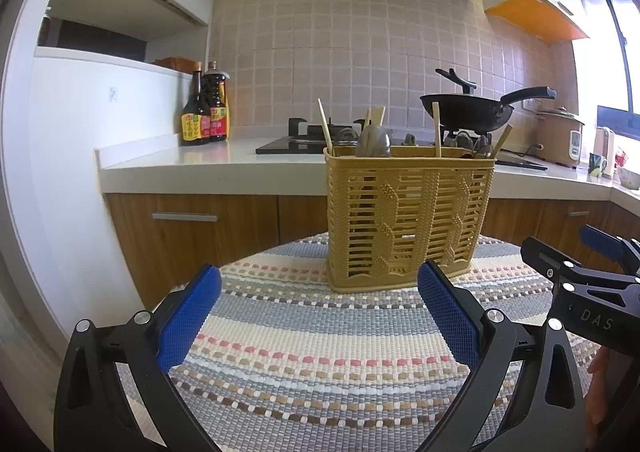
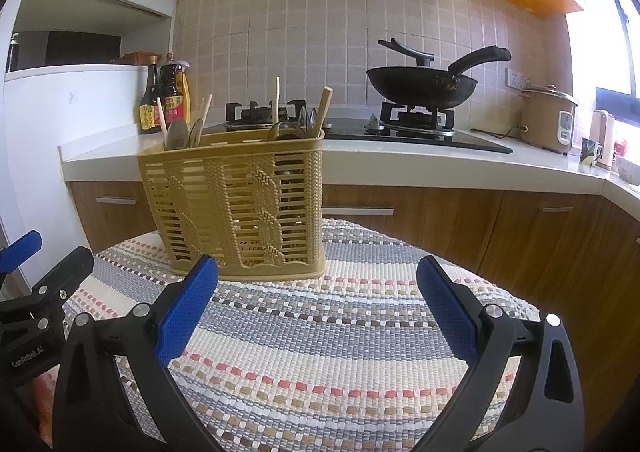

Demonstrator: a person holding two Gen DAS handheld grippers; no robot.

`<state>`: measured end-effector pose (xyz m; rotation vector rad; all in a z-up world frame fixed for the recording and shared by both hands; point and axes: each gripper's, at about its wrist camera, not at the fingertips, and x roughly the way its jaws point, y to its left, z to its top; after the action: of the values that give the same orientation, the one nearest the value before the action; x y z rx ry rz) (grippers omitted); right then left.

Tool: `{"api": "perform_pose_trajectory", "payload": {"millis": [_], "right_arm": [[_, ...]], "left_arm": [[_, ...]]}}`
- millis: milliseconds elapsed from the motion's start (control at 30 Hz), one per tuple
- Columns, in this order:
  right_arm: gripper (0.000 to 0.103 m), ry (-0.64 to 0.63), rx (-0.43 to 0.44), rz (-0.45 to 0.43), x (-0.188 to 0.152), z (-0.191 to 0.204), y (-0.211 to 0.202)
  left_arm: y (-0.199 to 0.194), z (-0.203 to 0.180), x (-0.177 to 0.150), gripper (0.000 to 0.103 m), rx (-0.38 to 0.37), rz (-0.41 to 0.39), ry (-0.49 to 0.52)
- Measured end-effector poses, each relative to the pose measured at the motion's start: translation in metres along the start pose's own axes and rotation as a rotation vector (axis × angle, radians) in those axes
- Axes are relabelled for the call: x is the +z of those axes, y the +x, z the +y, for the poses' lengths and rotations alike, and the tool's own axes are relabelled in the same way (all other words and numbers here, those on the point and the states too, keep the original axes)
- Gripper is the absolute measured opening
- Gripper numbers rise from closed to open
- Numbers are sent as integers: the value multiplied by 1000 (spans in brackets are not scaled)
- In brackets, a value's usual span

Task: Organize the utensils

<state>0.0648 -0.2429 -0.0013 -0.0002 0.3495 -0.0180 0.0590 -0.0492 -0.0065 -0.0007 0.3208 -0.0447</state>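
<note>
utensil basket | tan woven plastic, upright | mat's far edge | chopsticks, spoons inside (leaning)

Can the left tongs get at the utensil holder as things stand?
Probably yes. The left tongs are open and empty, and the yellow utensil holder stands straight ahead on the striped mat, with only bare mat between. The right tongs sit off to the side.
</note>
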Motion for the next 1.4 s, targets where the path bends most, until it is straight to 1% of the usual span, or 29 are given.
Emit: {"api": "perform_pose_trajectory", "payload": {"millis": [200,467,1400], "right_arm": [[95,-14,-1,0,-1,4,1],[95,-3,-5,10,-2,2,3],[95,-6,4,26,-3,1,5]], "left_arm": [[0,0,0,95,-2,0,-2],[1,2,0,95,2,7,-15],[1,2,0,95,2,6,-8]]}}
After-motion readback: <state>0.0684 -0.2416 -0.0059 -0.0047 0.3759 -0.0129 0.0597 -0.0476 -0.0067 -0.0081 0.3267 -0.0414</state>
